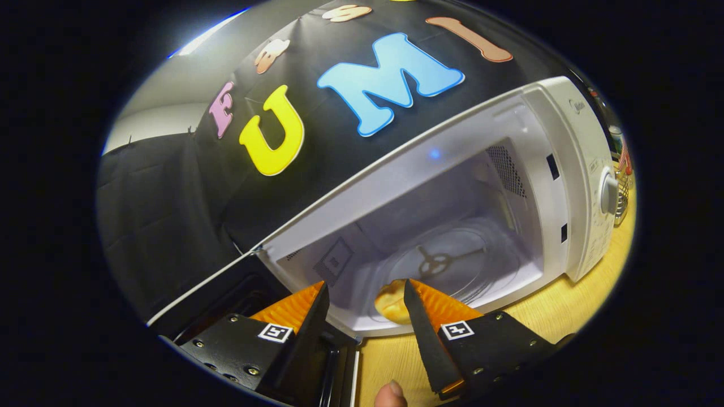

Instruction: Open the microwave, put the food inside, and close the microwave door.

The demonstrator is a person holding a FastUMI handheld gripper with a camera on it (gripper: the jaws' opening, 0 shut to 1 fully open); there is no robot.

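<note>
So the microwave (571, 169) sits on a wooden table (565, 316) with its door (237, 294) swung wide open toward about 8 o'clock from the cavity. The gripper (365, 297) hangs right at the cavity's front lip, fingers spread apart, nothing pinched between them. The food (390, 302) — a round, golden bun-looking thing — lies inside on the near edge of the glass turntable (452, 263), just ahead of the fingers and partly hidden behind the right one. The control knob (608, 193) sits on the panel at roughly 3 o'clock from the cavity. A fingertip (391, 394) of the person pokes in at 6 o'clock, below the fingers.
</note>
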